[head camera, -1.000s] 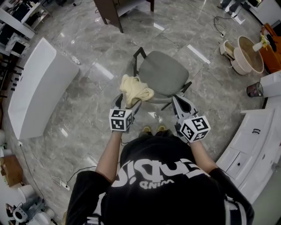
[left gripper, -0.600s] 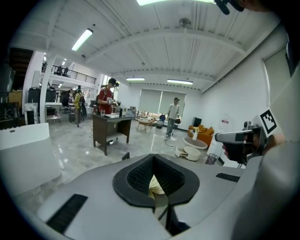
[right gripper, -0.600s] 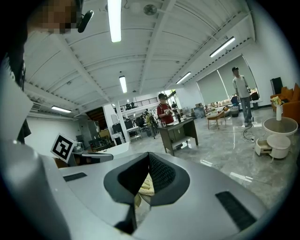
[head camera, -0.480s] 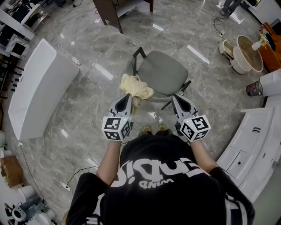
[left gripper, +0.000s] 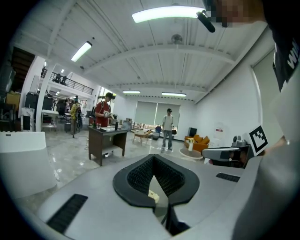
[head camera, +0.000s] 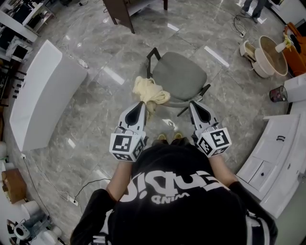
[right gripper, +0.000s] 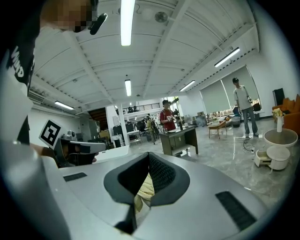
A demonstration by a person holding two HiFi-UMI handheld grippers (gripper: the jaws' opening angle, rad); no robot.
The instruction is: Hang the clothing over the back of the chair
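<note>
A cream piece of clothing (head camera: 151,93) lies bunched on the front left edge of the grey swivel chair (head camera: 180,76). My left gripper (head camera: 141,104) is shut on the clothing's near end, and a small cream scrap (left gripper: 152,196) shows pinched between its jaws. My right gripper (head camera: 194,104) hovers at the chair's front right corner, apart from the clothing. Its jaws stand together like the left's. Cream cloth (right gripper: 142,191) shows in the notch between them, and whether they touch it I cannot tell. In the right gripper view the left gripper (right gripper: 77,149) appears at the left.
A long white table (head camera: 43,95) stands to the left, a dark wooden desk (head camera: 122,12) beyond the chair. Beige round tubs (head camera: 268,58) and a white cabinet (head camera: 277,153) are at the right. Cables (head camera: 239,24) lie on the marble floor. People (left gripper: 167,129) stand far off.
My left gripper has drawn back from under the clothing, closed on its near end and risen; the cloth has shifted slightly. The right gripper has barely moved.
</note>
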